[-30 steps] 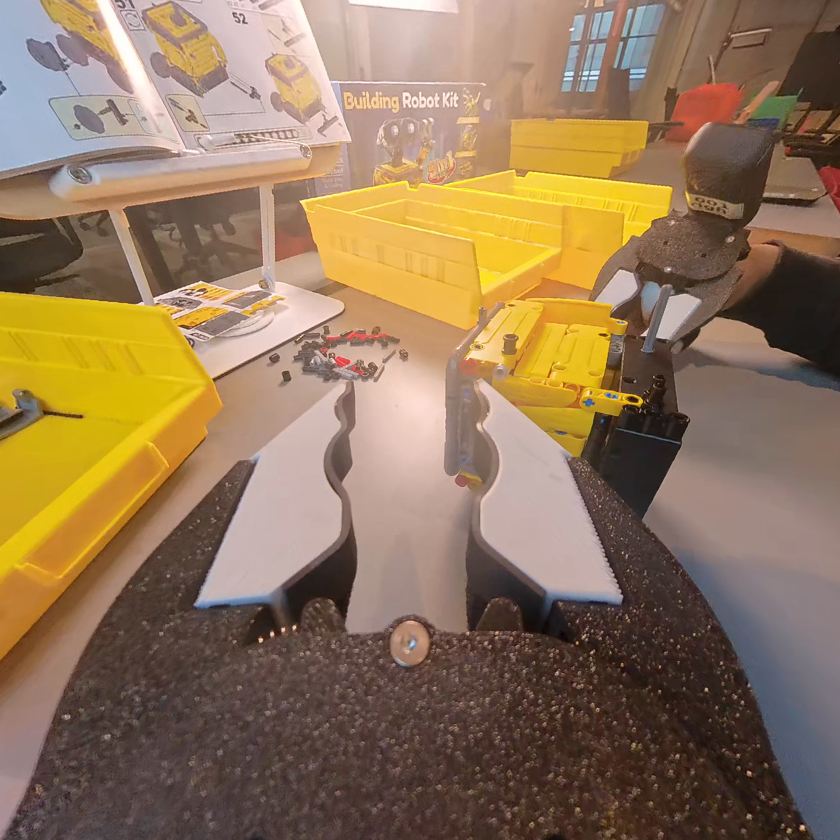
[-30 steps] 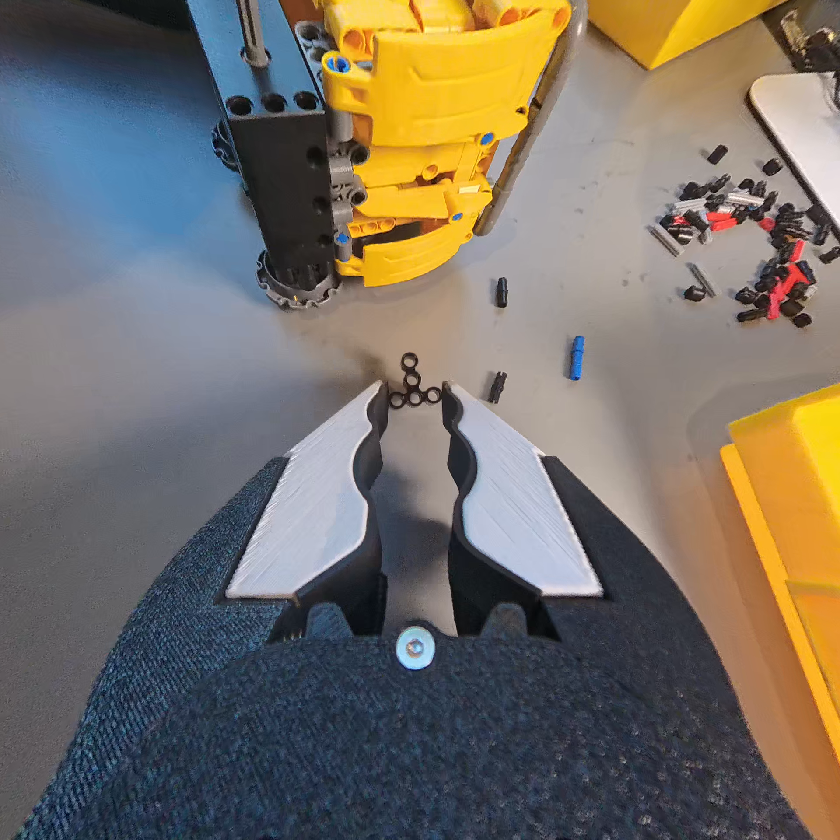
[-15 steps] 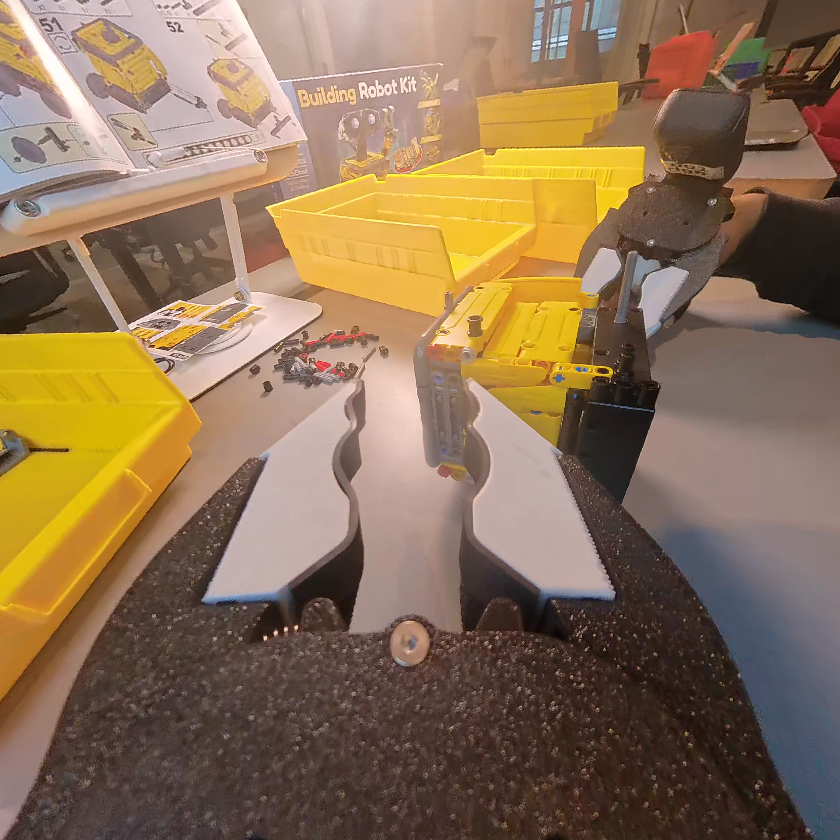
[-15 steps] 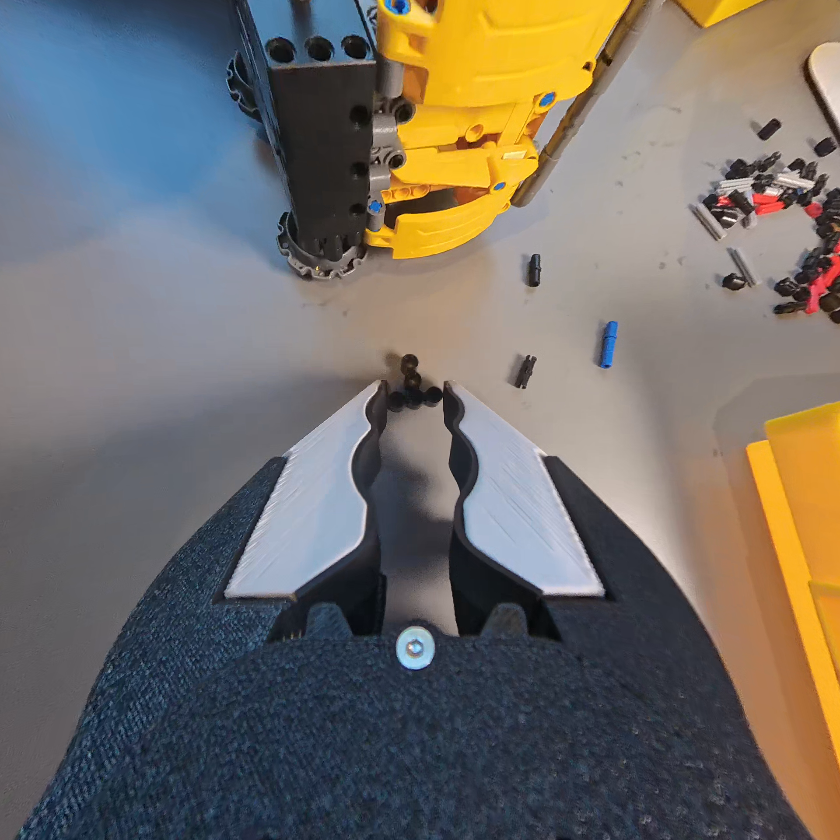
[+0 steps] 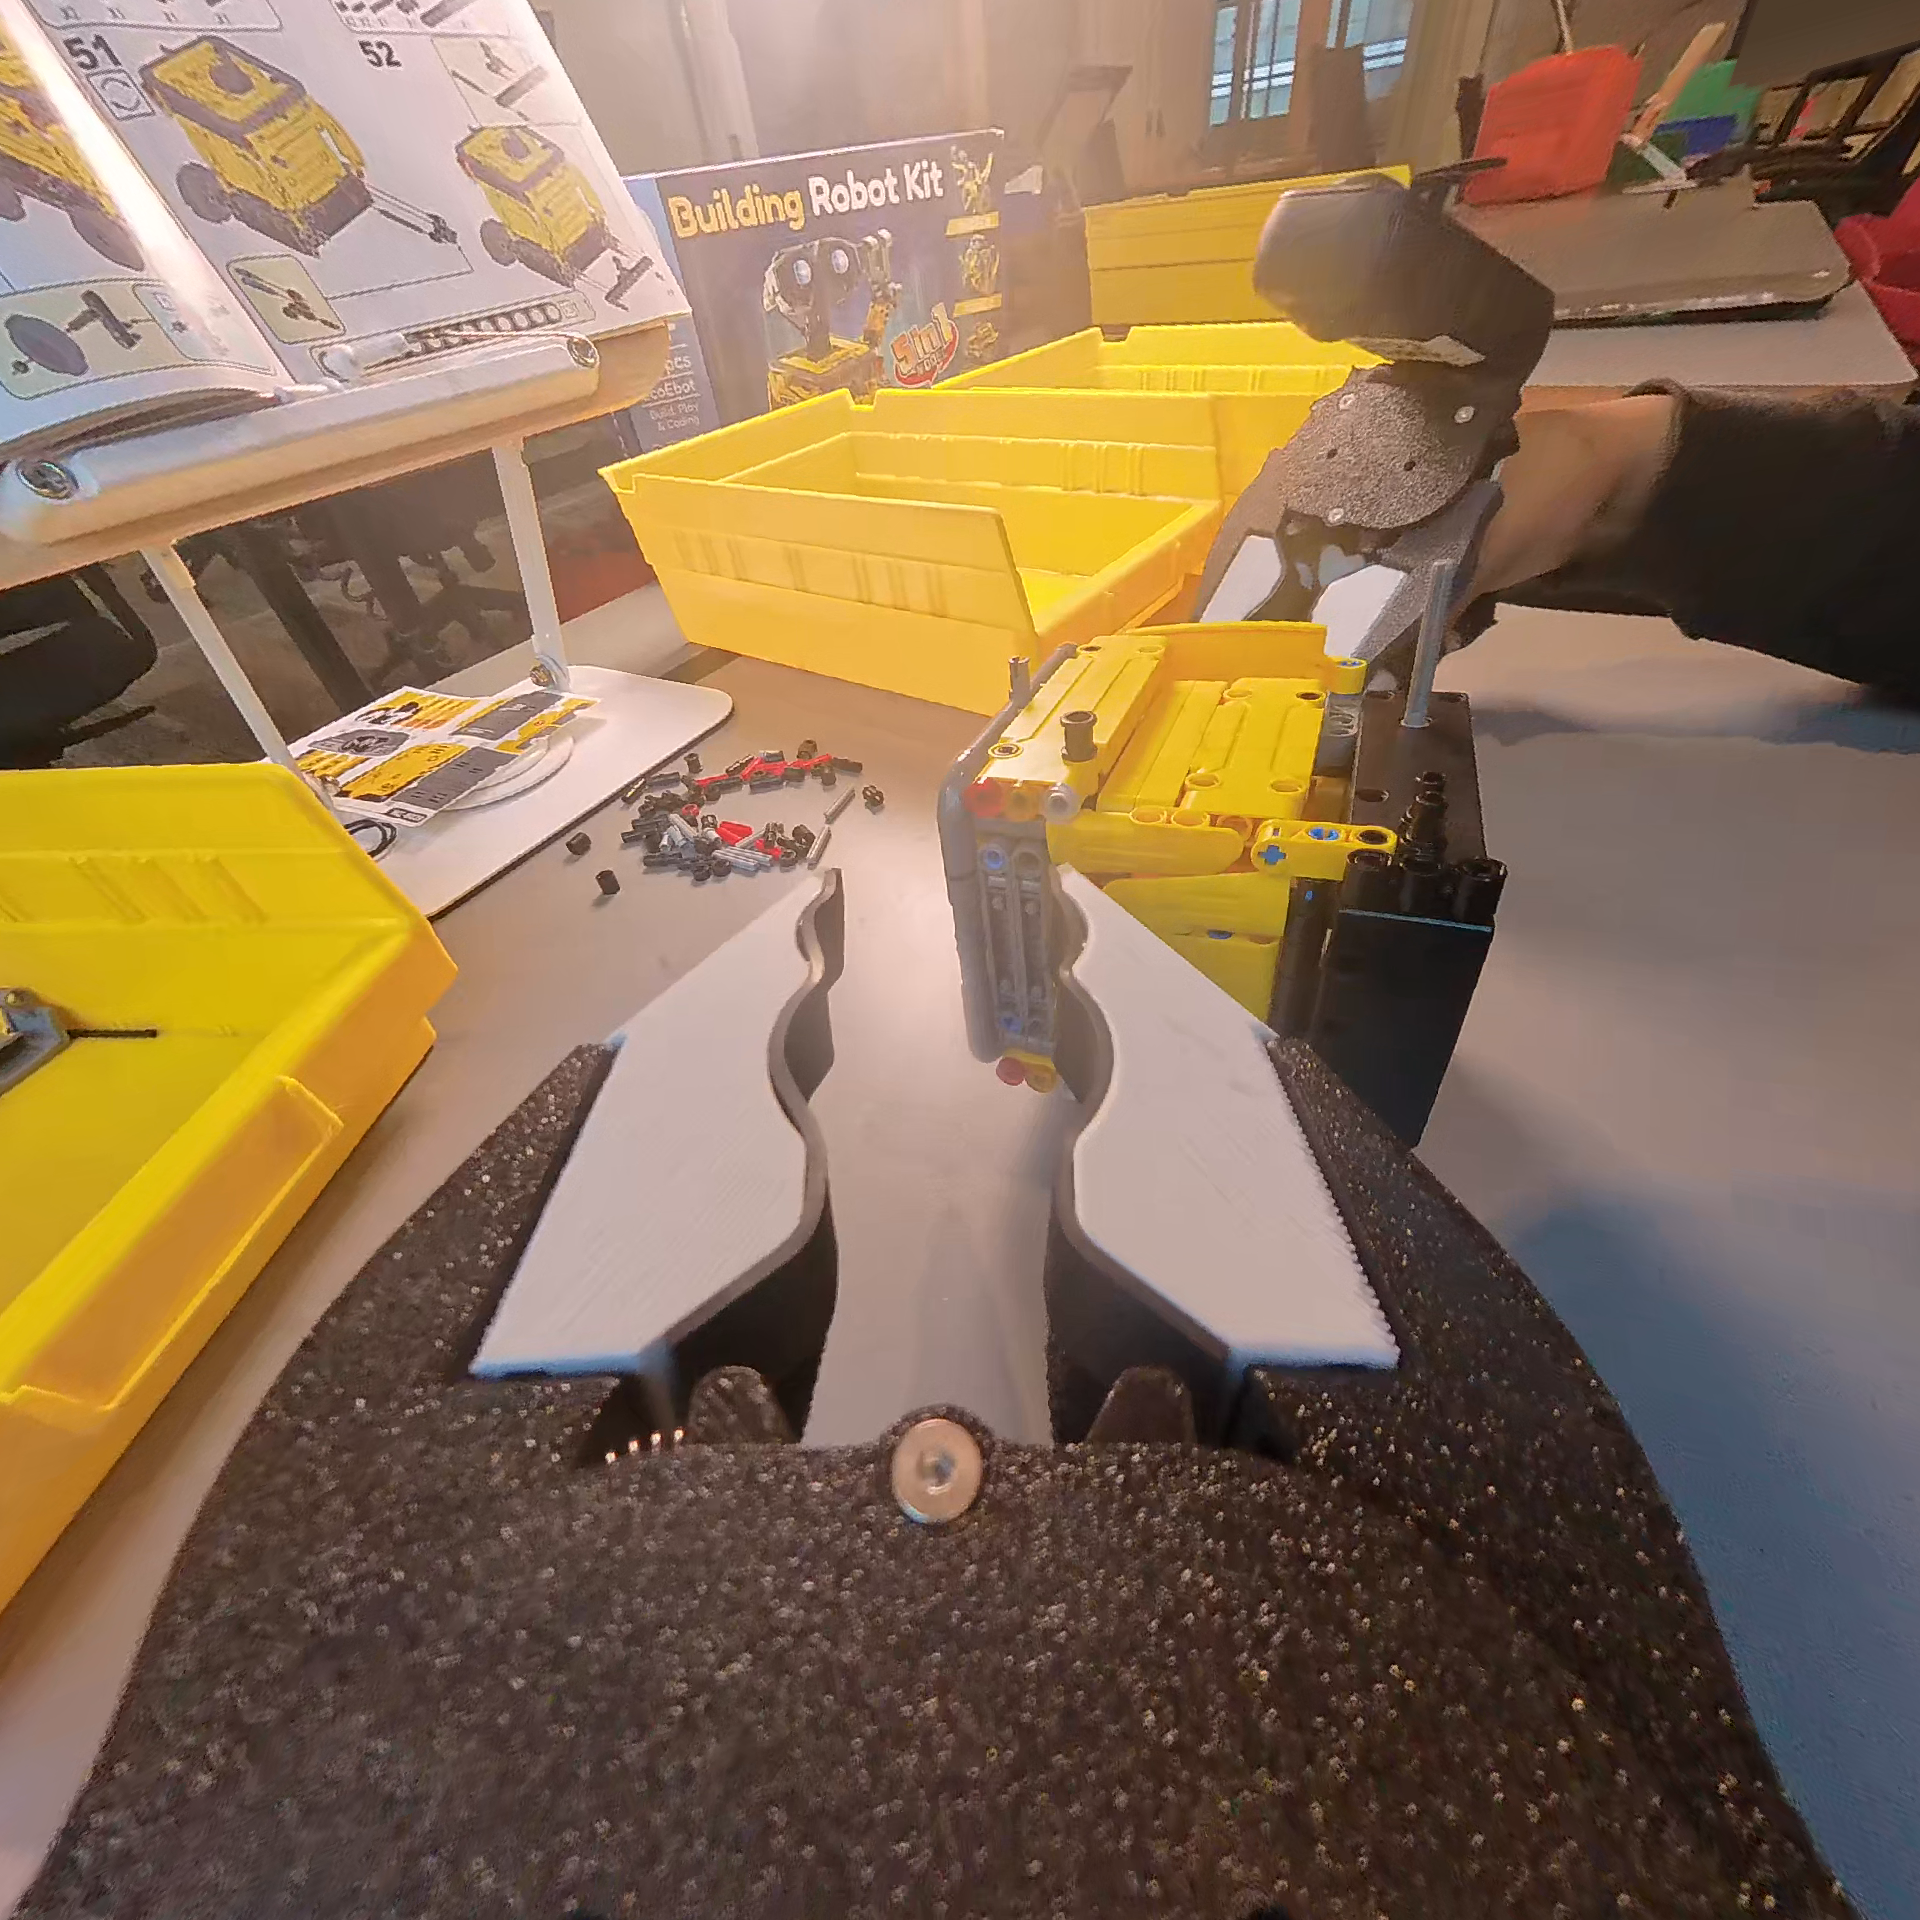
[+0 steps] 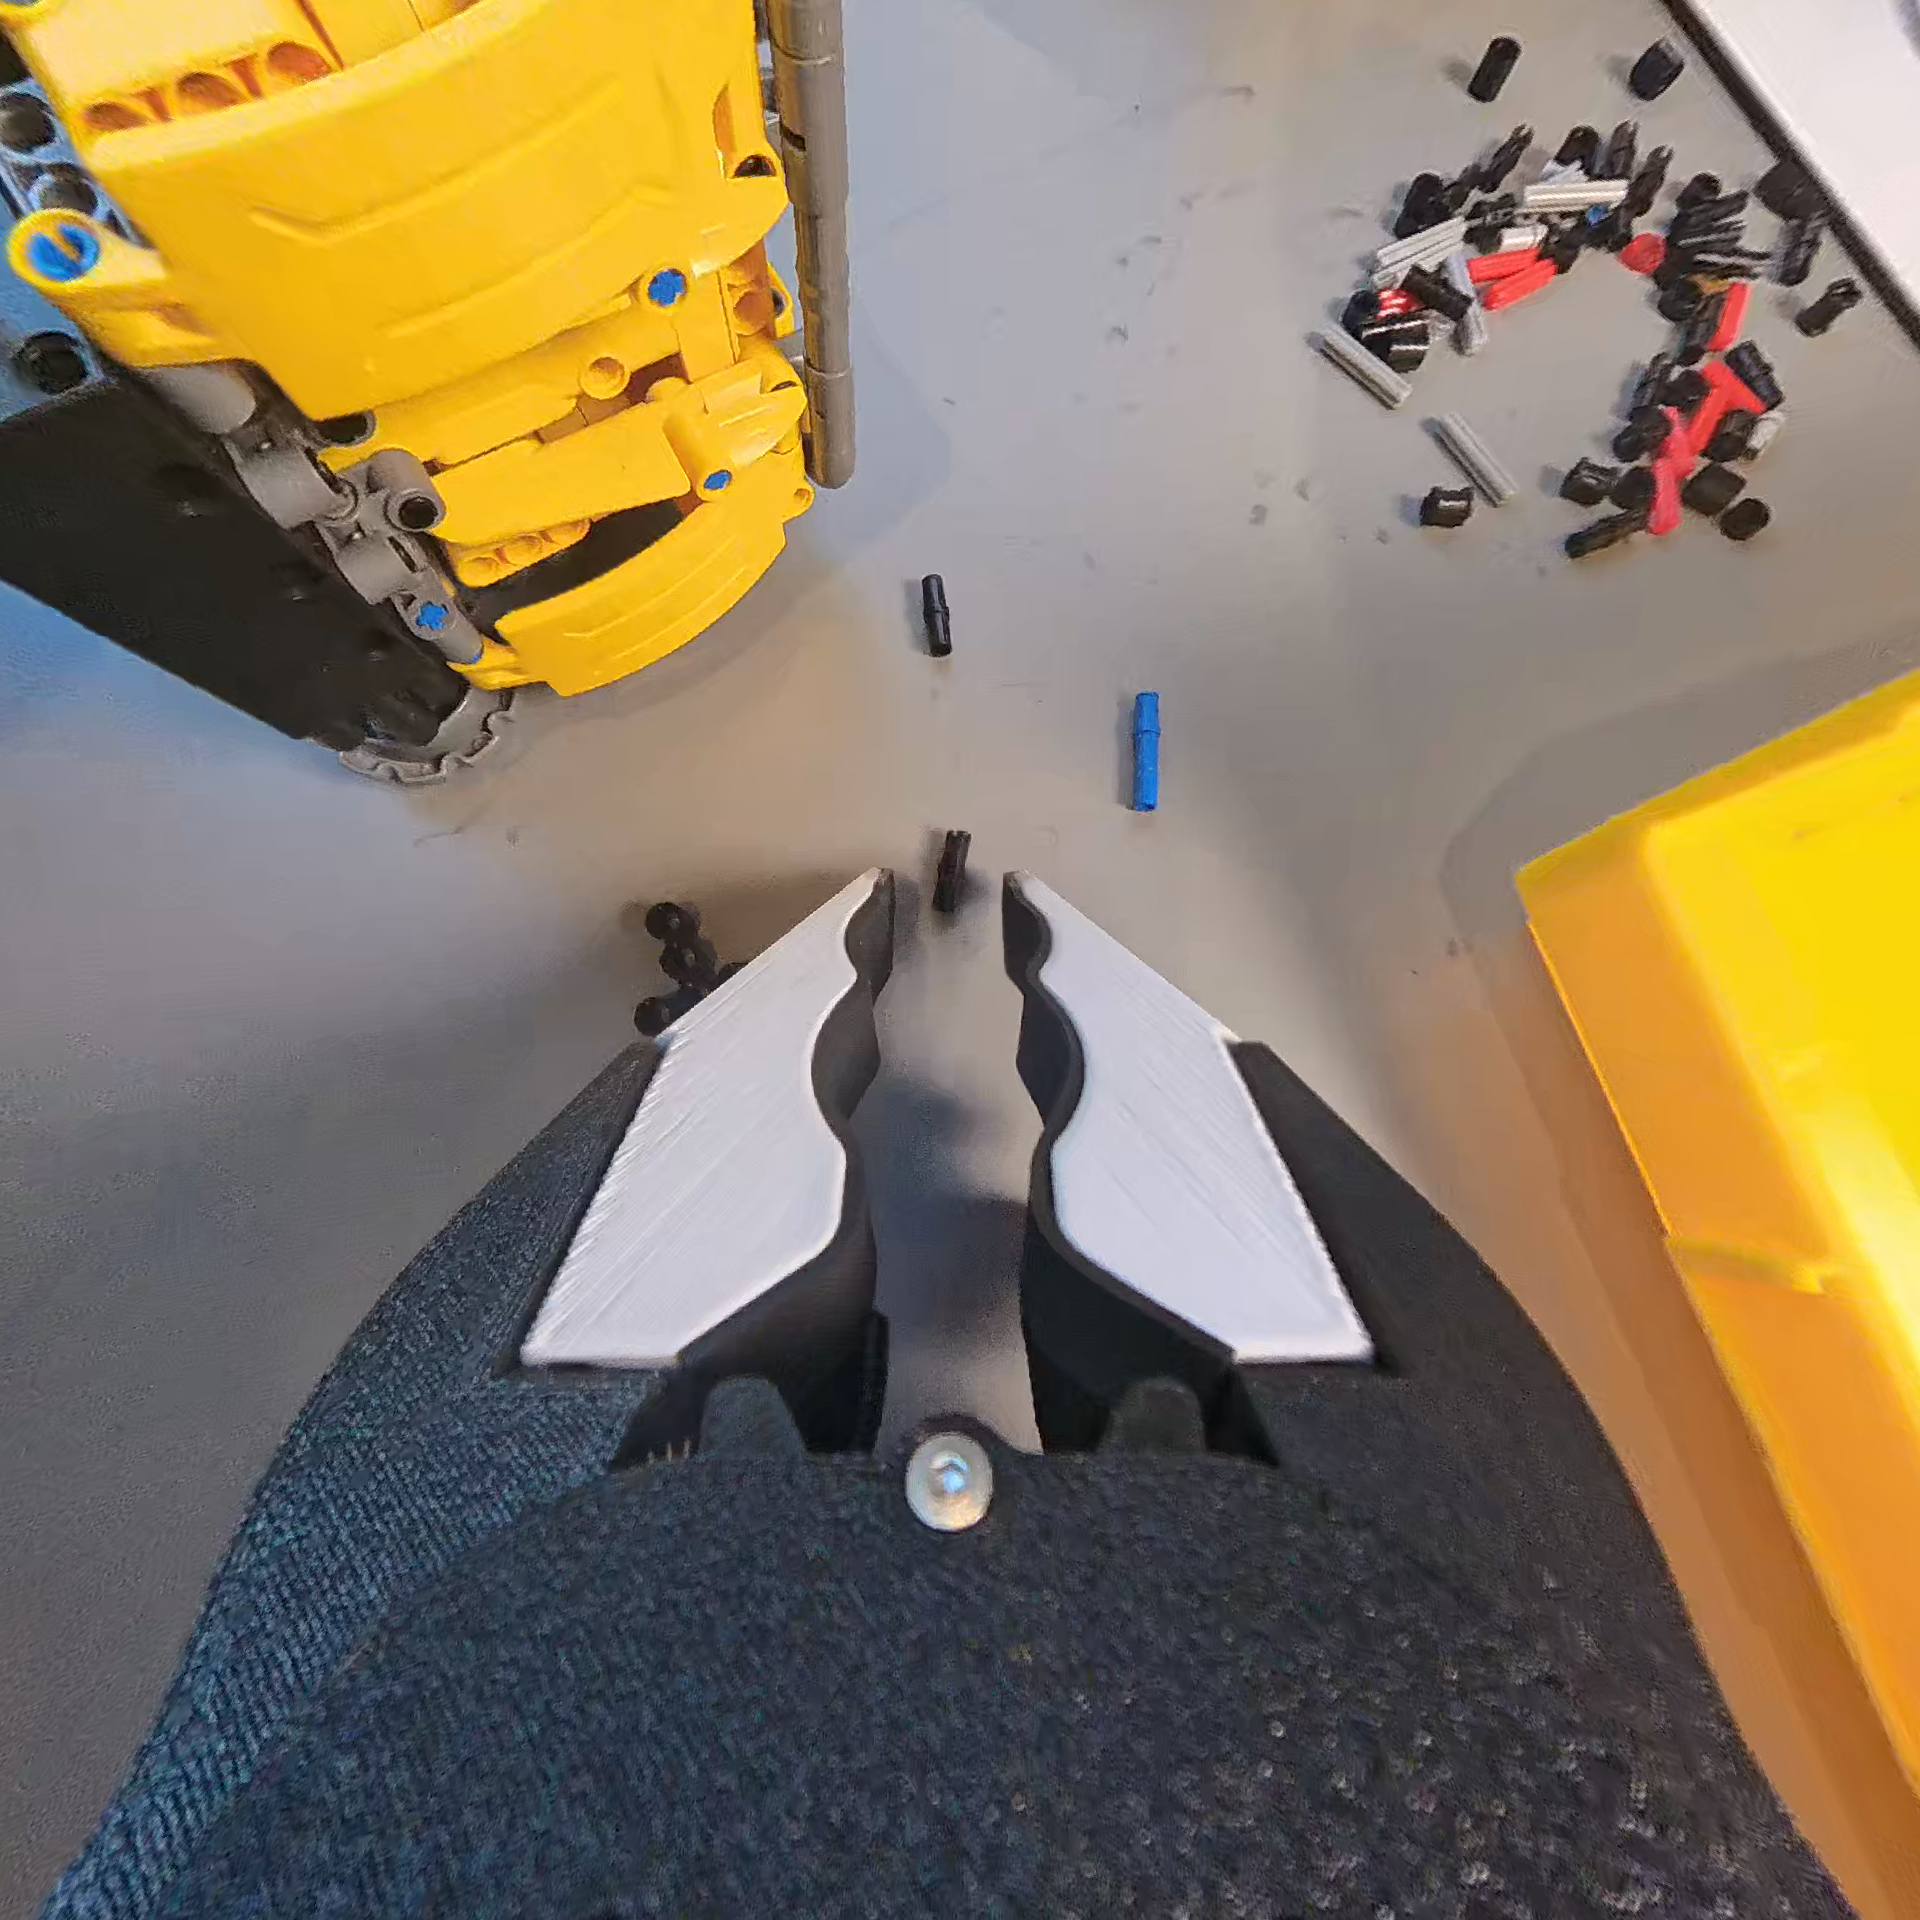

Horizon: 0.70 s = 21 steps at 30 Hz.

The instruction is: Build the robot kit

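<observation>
Below, in the right wrist view, we see the right gripper [image 6: 943, 881] spread a little over the grey tabletop [image 6: 260, 987], with a small black connector pin [image 6: 950, 869] lying between its white fingertips; whether they touch it we cannot tell. A black three-armed ring piece [image 6: 675, 961] lies just beside the left finger, partly hidden under it. A blue pin [image 6: 1144, 750] and another black pin [image 6: 935, 615] lie near, ahead of the tips, and the yellow and black brick-built vehicle model [image 6: 436, 312] stands beyond.

Our left gripper [image 5: 951, 899] is also spread, holding nothing. The model's upright grey beam [image 5: 1003, 935] stands between its fingers, close against the right one.

Only the left wrist view shows the open instruction booklet on its stand [image 5: 312, 208], the printed kit box [image 5: 831, 270], the row of yellow plastic bins [image 5: 914, 540] and the person's hand [image 5: 1569, 488] behind the right gripper. The loose pile of black, red and grey pins [image 5: 727, 816] appears in both.
</observation>
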{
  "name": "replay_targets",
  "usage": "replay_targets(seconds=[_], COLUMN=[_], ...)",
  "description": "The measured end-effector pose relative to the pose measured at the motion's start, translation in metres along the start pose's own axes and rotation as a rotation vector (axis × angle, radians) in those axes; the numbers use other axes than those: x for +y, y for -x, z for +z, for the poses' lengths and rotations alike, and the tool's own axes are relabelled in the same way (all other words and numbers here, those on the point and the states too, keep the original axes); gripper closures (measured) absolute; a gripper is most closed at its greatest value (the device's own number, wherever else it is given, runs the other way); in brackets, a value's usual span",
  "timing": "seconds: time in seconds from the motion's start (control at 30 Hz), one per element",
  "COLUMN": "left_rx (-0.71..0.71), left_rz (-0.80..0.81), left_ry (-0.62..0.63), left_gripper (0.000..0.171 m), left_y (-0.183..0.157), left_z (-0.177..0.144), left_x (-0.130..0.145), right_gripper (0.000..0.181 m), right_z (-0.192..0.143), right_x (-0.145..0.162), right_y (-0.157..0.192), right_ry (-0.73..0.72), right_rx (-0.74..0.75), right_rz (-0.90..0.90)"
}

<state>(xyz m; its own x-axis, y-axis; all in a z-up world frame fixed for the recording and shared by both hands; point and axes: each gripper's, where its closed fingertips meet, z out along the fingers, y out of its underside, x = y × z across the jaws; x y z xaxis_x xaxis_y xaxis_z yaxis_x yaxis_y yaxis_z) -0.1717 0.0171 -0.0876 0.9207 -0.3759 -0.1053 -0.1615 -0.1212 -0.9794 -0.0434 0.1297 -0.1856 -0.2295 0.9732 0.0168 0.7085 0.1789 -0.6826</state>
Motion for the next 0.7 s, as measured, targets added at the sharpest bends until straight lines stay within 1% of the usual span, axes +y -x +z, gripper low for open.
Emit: replay_targets(seconds=[0.1,0.23,0.53,0.7], left_rx=[-0.002,0.002,0.004,0.003], left_rz=[0.001,0.004,0.036,0.039], left_ry=[-0.008,-0.005,0.008,0.001], left_gripper=[0.136,0.137,0.137,0.137], left_y=[0.000,-0.001,-0.005,-0.005], left_z=[-0.001,0.000,0.001,0.000], left_x=[-0.001,-0.001,0.001,0.000], right_gripper=[0.165,0.175,0.176,0.176], right_z=[0.005,0.007,0.003,-0.016], right_x=[0.002,0.001,0.000,-0.005], right_y=[-0.001,0.001,0.004,0.014], right_ry=[0.042,0.050,0.008,-0.054], right_rx=[0.000,-0.019,-0.022,-0.039], right_rz=[-0.018,-0.020,-0.010,-0.025])
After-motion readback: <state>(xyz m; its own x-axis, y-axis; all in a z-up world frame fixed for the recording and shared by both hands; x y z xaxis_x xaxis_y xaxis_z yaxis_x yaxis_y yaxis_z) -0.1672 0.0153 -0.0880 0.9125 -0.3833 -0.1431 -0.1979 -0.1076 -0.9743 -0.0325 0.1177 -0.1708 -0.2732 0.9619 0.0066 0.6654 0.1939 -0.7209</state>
